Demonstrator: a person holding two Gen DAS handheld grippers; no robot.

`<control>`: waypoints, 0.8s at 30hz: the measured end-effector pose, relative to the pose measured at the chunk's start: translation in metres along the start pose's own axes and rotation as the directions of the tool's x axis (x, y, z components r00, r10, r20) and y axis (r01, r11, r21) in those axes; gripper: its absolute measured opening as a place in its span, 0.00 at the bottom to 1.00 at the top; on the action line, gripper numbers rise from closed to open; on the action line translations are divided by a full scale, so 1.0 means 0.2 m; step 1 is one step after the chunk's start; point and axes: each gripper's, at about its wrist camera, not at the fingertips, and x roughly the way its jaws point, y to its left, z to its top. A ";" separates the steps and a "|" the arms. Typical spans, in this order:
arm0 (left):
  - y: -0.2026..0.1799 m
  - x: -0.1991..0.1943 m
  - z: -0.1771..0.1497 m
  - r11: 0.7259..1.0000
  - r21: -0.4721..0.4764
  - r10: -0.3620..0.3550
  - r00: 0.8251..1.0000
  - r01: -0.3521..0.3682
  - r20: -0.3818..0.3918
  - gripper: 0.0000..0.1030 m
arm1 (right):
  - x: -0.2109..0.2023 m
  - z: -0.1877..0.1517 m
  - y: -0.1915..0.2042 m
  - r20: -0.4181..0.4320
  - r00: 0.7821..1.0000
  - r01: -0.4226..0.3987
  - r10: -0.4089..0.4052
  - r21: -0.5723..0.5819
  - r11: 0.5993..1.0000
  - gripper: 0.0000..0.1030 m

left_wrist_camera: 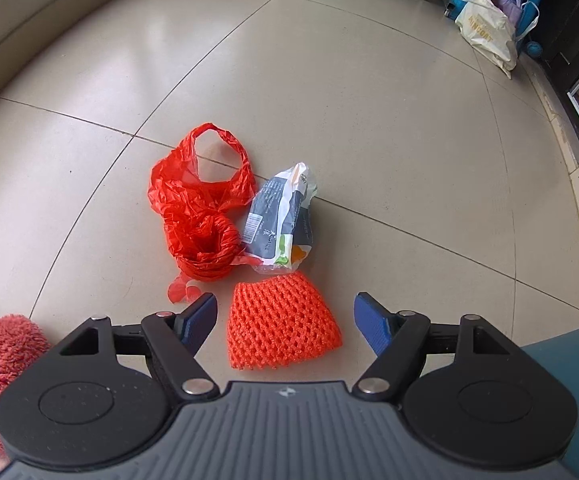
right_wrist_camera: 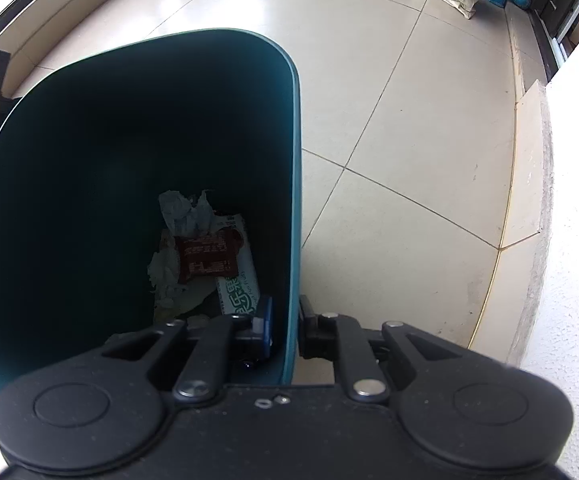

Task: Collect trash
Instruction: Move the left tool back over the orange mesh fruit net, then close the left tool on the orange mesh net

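We find the left gripper [left_wrist_camera: 285, 322] wide open directly over the orange foam net [left_wrist_camera: 283, 322]; the right gripper [right_wrist_camera: 285, 330] clamps the bin [right_wrist_camera: 295, 160] wall.

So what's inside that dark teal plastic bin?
Inside the dark teal plastic bin: crumpled white paper, a dark red snack wrapper lying on a white and green packet. Anything beneath them, and the shadowed left side, stays hidden.

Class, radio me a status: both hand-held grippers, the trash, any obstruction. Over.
Left hand-held gripper open above orange foam net. Right hand-held gripper shut on bin wall. Red bag and wrapper on floor. Nothing in the way.
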 end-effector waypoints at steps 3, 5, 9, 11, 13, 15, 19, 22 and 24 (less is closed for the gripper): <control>-0.01 0.13 0.00 1.000 -0.011 0.002 1.000 -0.002 -0.028 0.73 | 0.01 0.00 -0.02 -0.006 1.000 -0.006 0.006 0.005 1.000 0.13; -0.02 0.23 -0.01 0.999 -0.025 0.026 0.998 -0.027 -0.050 0.73 | 0.02 0.01 -0.03 -0.009 1.000 -0.009 0.009 0.007 1.000 0.13; 0.00 0.36 -0.02 0.998 -0.049 0.042 0.995 -0.047 -0.093 0.73 | 0.02 0.02 -0.04 -0.016 1.000 -0.017 0.017 0.008 1.000 0.13; 0.00 0.41 -0.03 0.997 -0.046 0.057 0.993 -0.062 -0.106 0.73 | 0.03 0.02 -0.05 -0.022 1.000 -0.022 0.022 0.011 1.000 0.13; 0.00 0.47 -0.04 0.997 -0.047 0.055 0.990 -0.061 -0.128 0.73 | 0.04 0.03 -0.05 -0.027 0.999 -0.022 0.022 0.013 1.000 0.13; 0.00 0.51 -0.05 0.997 -0.050 0.046 0.987 -0.054 -0.152 0.73 | 0.04 0.04 -0.05 -0.029 0.999 -0.020 0.020 0.013 1.000 0.13; 0.00 0.57 -0.08 0.997 -0.061 0.045 0.981 -0.057 -0.189 0.73 | 0.04 0.05 -0.06 -0.031 0.999 -0.016 0.017 0.011 1.000 0.13; 0.00 0.57 -0.10 0.996 -0.056 0.057 0.981 -0.068 -0.184 0.71 | 0.05 0.05 -0.04 -0.032 0.999 -0.011 0.011 0.007 1.000 0.13; 0.00 0.58 -0.10 0.996 -0.046 0.072 0.978 -0.083 -0.194 0.62 | 0.05 0.05 -0.03 -0.032 0.999 -0.008 0.008 0.005 1.000 0.13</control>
